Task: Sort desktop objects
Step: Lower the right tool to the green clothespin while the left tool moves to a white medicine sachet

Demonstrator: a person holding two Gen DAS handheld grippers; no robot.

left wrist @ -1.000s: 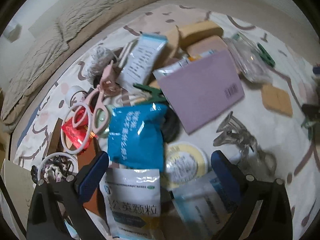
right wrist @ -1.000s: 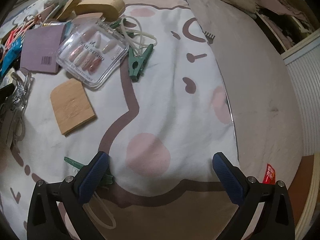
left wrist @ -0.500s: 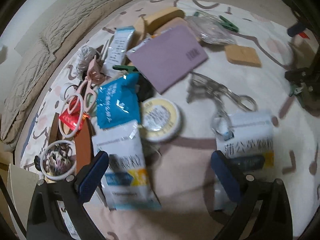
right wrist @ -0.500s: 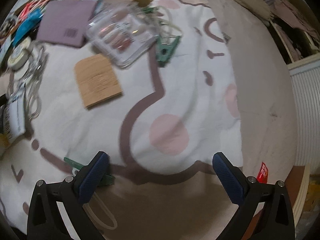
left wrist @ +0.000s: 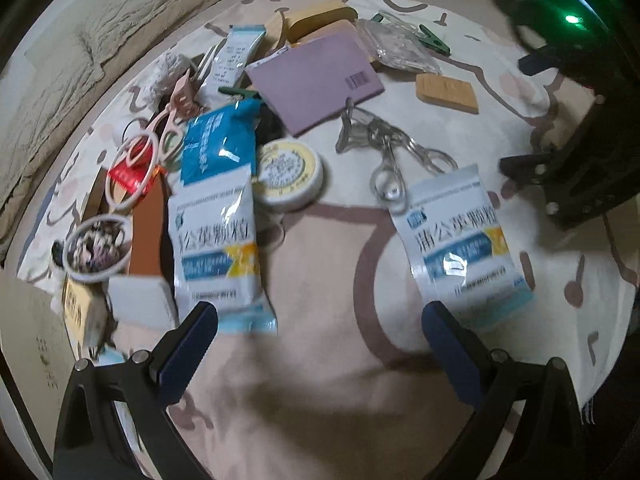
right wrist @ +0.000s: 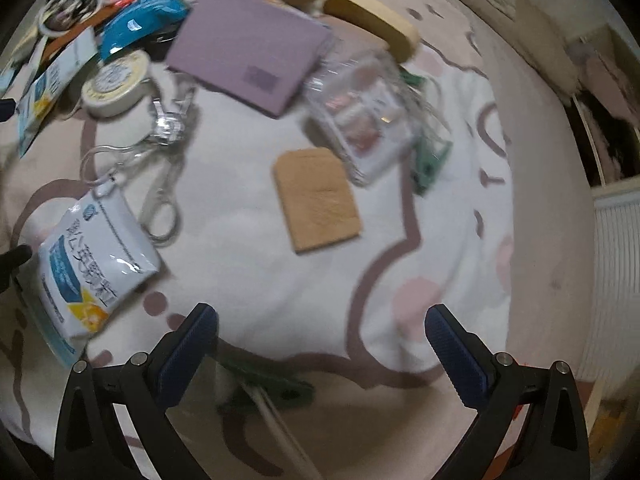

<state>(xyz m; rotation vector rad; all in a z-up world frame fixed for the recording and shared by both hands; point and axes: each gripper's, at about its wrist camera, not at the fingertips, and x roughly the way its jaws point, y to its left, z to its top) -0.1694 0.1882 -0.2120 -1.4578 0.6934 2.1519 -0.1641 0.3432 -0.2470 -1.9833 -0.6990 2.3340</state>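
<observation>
With both the left gripper (left wrist: 320, 330) and right gripper (right wrist: 322, 330) held spread and empty (a between-picks step, seemingly), a white sachet (left wrist: 460, 236) is seen lying near, just right of the clutter, so a lowered, centred approach is called for.

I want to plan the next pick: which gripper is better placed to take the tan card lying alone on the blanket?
Probably the right gripper: open and empty, the tan card straight ahead. For the left gripper it lies far off.

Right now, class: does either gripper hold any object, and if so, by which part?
Nothing is held. The left gripper and the right gripper both stand open with only the patterned cloth showing between their fingers.
</observation>
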